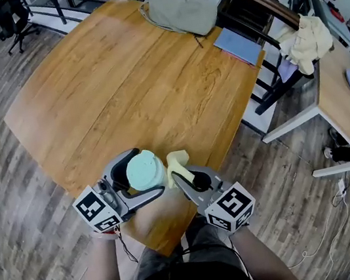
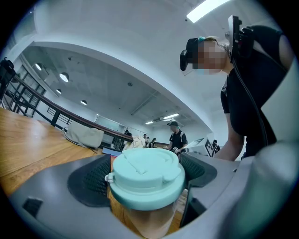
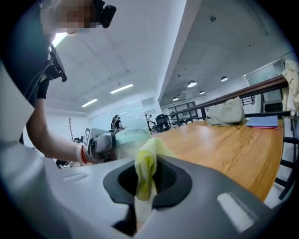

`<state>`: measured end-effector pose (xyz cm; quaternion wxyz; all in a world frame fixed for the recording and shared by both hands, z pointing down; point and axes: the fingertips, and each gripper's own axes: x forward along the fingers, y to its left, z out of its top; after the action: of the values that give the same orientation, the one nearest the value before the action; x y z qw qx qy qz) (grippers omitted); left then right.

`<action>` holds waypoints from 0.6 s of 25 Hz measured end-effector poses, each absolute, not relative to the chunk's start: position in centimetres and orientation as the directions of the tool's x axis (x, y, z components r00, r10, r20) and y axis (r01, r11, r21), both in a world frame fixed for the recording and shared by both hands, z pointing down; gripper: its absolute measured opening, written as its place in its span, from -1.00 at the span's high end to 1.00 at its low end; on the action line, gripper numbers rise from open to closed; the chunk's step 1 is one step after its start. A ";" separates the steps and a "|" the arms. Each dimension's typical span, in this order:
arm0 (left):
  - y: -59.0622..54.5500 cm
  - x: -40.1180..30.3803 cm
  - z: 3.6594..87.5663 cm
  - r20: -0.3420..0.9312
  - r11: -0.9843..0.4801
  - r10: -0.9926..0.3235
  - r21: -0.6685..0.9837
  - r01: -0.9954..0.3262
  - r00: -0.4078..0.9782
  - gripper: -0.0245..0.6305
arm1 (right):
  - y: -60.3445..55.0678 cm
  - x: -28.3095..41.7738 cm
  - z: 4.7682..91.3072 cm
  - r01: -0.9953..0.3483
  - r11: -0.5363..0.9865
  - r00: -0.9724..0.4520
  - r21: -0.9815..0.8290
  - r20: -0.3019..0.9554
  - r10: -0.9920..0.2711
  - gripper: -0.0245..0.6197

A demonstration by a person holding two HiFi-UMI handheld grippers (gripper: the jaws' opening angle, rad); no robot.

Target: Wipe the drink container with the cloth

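A drink container [image 1: 145, 170] with a mint-green lid [image 2: 145, 176] and a tan body is held above the table's near edge. My left gripper [image 1: 143, 178] is shut on it, its black pads [image 2: 91, 181] against the body under the lid. My right gripper [image 1: 179, 174] is shut on a yellow cloth [image 1: 177, 164], which sticks up between the jaws [image 3: 145, 169]. The cloth's free end lies right beside the container's right side; whether it touches is unclear. From the right gripper view the container [image 3: 127, 140] shows just past the cloth.
The wooden table [image 1: 133, 90] stretches ahead. A grey bag [image 1: 181, 12] and a blue folder [image 1: 238, 46] lie at its far right end. A second desk [image 1: 340, 95] with a cream cloth [image 1: 308, 40] stands to the right. People stand in the background.
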<state>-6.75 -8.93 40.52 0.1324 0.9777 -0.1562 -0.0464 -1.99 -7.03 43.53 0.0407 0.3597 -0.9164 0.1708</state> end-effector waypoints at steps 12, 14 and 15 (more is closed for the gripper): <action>-7.8 -7.4 40.4 -0.024 -0.929 -0.295 0.241 -0.281 0.955 -0.48 | -10.1 -3.8 41.4 -0.652 0.701 -0.755 -0.290 0.156 -0.637 0.86; -7.7 -7.5 40.4 -0.022 -0.928 -0.298 0.241 -0.285 0.954 -0.48 | -10.3 -3.8 42.4 -0.657 0.691 -0.751 -0.300 0.184 -0.634 0.86; -7.7 -7.6 40.4 -0.022 -0.927 -0.300 0.241 -0.286 0.954 -0.48 | -10.3 -3.7 43.1 -0.661 0.685 -0.748 -0.306 0.201 -0.633 0.86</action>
<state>-7.61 -7.70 40.39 0.1184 0.9812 -0.1494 -0.0291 -3.70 -10.26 43.10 0.0395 0.3529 -0.9169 0.1821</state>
